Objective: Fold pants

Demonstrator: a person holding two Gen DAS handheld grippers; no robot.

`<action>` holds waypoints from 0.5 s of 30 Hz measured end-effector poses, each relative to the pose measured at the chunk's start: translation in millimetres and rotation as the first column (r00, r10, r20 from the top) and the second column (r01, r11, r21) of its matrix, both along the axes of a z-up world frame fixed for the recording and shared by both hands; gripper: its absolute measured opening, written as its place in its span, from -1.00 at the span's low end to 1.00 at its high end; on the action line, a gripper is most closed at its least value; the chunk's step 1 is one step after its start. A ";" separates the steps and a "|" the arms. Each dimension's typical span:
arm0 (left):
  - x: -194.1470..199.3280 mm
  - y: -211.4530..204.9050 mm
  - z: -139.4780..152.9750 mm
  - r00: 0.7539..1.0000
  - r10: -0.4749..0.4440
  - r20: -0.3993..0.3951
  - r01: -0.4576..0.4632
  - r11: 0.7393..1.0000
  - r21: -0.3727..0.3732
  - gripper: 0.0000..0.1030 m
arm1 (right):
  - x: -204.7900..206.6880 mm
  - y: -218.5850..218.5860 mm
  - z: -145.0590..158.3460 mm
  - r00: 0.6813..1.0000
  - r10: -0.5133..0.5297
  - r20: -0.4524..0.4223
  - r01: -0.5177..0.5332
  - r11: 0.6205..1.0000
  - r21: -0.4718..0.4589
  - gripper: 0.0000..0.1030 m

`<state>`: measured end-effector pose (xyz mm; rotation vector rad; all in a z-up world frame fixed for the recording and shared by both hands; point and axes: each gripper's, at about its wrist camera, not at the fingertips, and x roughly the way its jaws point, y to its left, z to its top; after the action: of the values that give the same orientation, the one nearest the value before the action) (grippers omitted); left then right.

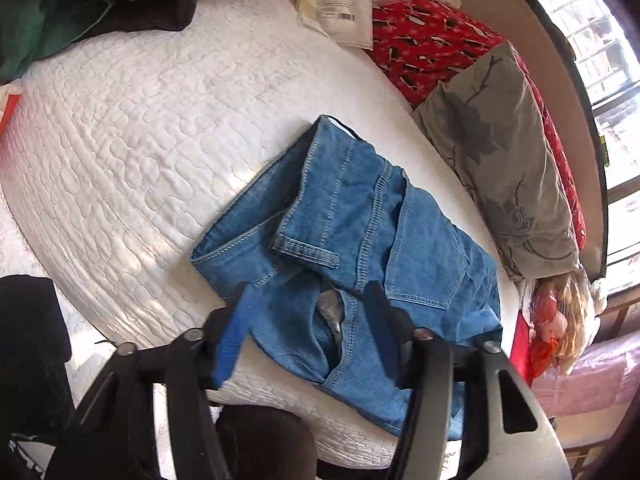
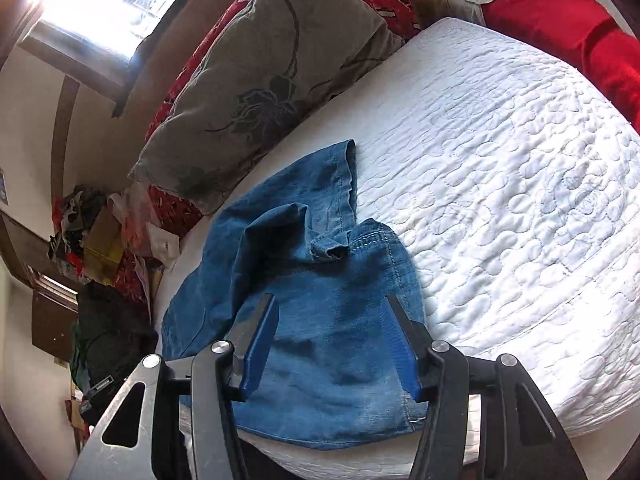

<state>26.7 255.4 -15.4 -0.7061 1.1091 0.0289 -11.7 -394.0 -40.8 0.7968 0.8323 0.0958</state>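
**Blue jeans bundled at the near edge of the bed, both grippers spread above them**

Nearest in the left wrist view: left gripper [image 1: 310, 294], fingers wide apart, pinching nothing, poised over the near part of the jeans [image 1: 360, 264]. Blue pads [image 1: 236, 336] on the inner faces of the fingers, the left one blurred. Same in the right wrist view: right gripper [image 2: 330, 306], fingers spread, nothing between them, hanging over the denim.

Beneath both: jeans [image 2: 316, 344] lying in a loose, partly folded heap on the white quilted bedspread [image 1: 132, 128], close to the near edge of the bed and toward the side where the pillow lies. A hemmed leg end turned back across the top in the left view, a back pocket showing to its right, a glimpse of grey lining in a gap just ahead of the fingers. In the right view, one hemmed end reaching away toward the pillow, a small crumpled fold near the middle.

Just beyond the jeans, along the window-side edge of the bed: a grey pillow with a dark floral print [image 2: 264, 68], resting against red patterned bedding [image 1: 428, 44].

Farther off, at the far edge in the left view: a flat white packet with a barcode label [image 1: 336, 4], and dark green and black clothing [image 1: 72, 8] piled at the far corner. Bright window [image 1: 596, 36] past the pillow.
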 end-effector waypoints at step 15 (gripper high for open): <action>27.1 -22.1 -46.9 0.988 -0.008 -0.151 -0.014 0.990 -0.138 0.38 | 113.3 52.4 9.3 0.997 0.047 -0.061 -0.056 0.987 -0.153 0.26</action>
<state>53.8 233.2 -62.3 -0.8408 1.2644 0.0080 101.6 -341.6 -31.5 0.6350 0.9031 0.0536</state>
